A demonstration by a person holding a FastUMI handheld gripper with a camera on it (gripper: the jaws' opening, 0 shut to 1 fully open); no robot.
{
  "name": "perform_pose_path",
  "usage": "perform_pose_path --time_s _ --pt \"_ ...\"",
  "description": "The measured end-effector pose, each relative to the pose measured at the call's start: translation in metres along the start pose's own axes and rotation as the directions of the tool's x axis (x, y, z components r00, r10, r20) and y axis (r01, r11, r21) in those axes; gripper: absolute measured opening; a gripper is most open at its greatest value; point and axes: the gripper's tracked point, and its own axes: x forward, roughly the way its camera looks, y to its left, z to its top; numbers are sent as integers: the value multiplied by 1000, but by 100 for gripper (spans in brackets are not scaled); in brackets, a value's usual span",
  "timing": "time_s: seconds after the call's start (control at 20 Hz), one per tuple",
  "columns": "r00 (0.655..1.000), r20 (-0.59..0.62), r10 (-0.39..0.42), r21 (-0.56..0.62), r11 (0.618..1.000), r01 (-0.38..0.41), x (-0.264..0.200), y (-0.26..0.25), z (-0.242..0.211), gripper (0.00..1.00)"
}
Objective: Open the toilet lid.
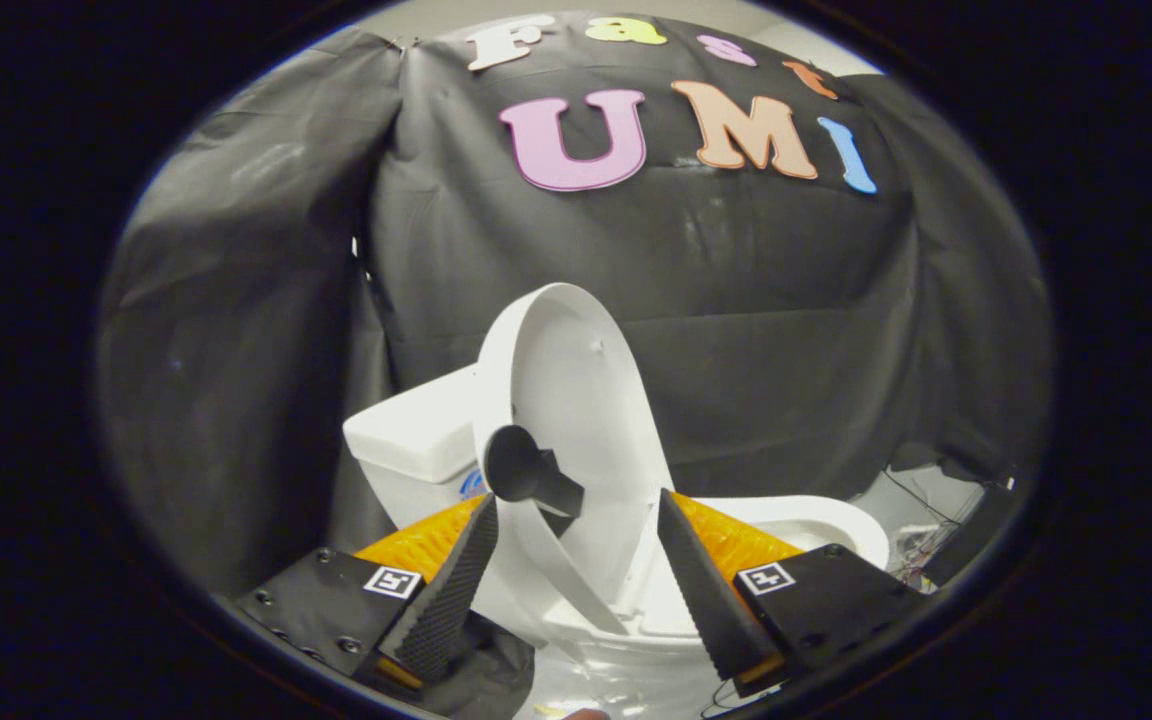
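The white toilet lid (576,390) stands raised and nearly upright, leaning back toward the tank (416,440). A black knob (521,467) sticks out from the lid's left edge. Below the lid, a white curved band that looks like the seat (561,565) is lifted off the bowl (816,518). My gripper (576,500) is open, with its fingers on either side of the lid's lower part. The left fingertip (481,520) sits just below the knob and the right fingertip (671,515) is beside the lid's inner face. Neither finger visibly presses on the lid.
Black cloth walls close in behind and to the left of the toilet. On the floor beyond the bowl's right side lie thin cables (921,505) and a dark box (976,530).
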Motion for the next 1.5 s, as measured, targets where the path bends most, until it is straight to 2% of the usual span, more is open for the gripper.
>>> perform_pose_path --time_s 0.75,0.95,1.1,1.25,1.3,1.35,1.5 --pt "997 -57 -55 -44 998 53 -12 -130 -10 99" --pt "999 -5 -52 -28 998 52 -19 -161 10 99" --pt "997 -4 -72 -32 997 71 -28 -190 8 99" --pt "999 11 -50 -63 997 51 -37 -213 6 99" --pt "995 -17 -96 -69 993 94 -41 -233 1 99" --pt "994 -26 -104 -53 993 102 -45 -245 -4 99" --pt "998 2 -65 -42 997 65 -55 -251 -1 98"
